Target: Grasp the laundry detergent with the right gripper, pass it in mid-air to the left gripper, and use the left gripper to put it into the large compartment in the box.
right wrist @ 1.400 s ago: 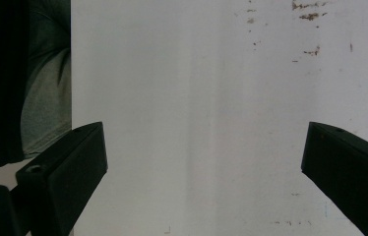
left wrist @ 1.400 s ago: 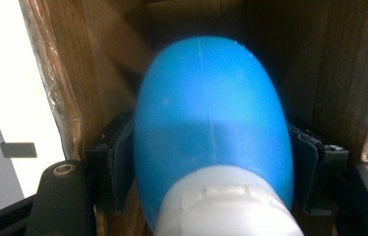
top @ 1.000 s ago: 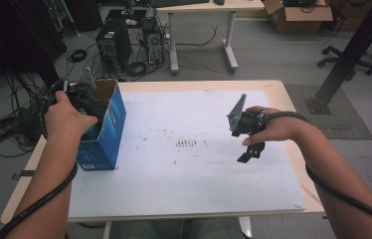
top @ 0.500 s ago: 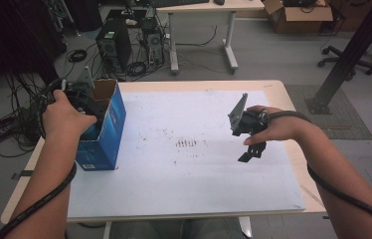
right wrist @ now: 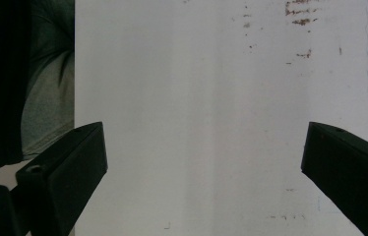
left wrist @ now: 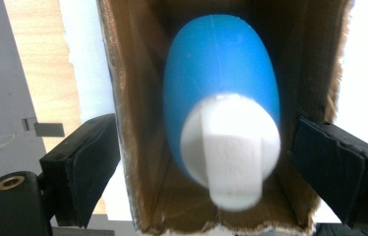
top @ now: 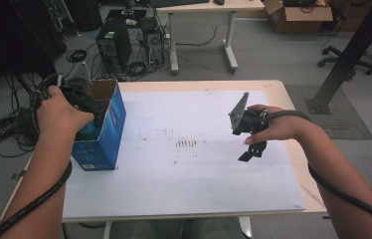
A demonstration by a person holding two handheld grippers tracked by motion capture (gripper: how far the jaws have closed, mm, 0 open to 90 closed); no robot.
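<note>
An open blue cardboard box (top: pixel 102 144) stands at the table's left edge. My left gripper (top: pixel 82 102) hovers over its mouth, held from above by the hand. In the left gripper view the box (left wrist: pixel 142 123) holds a blue bottle (left wrist: pixel 221 64) whose white cap (left wrist: pixel 231 142) points up at the camera. My left gripper (left wrist: pixel 204 128) is open, its jaws wide apart outside the box's two side walls. My right gripper (top: pixel 251 151) hangs above the right part of the white sheet (top: pixel 174 184). It points down and, seen as the right gripper (right wrist: pixel 201 132), is open with nothing between the jaws.
The white sheet (right wrist: pixel 197 73) bears brown smudges (top: pixel 189 143) near its middle. The wooden table (top: pixel 293 104) ends just past the sheet on all sides. Computer towers (top: pixel 114 45), floor cables (top: pixel 5 129), another desk, a chair and a black post (top: pixel 353 50) stand beyond the table.
The left hand has shifted slightly over the box, and the grey plate on its gripper has tipped into sight. The right arm has not moved.
</note>
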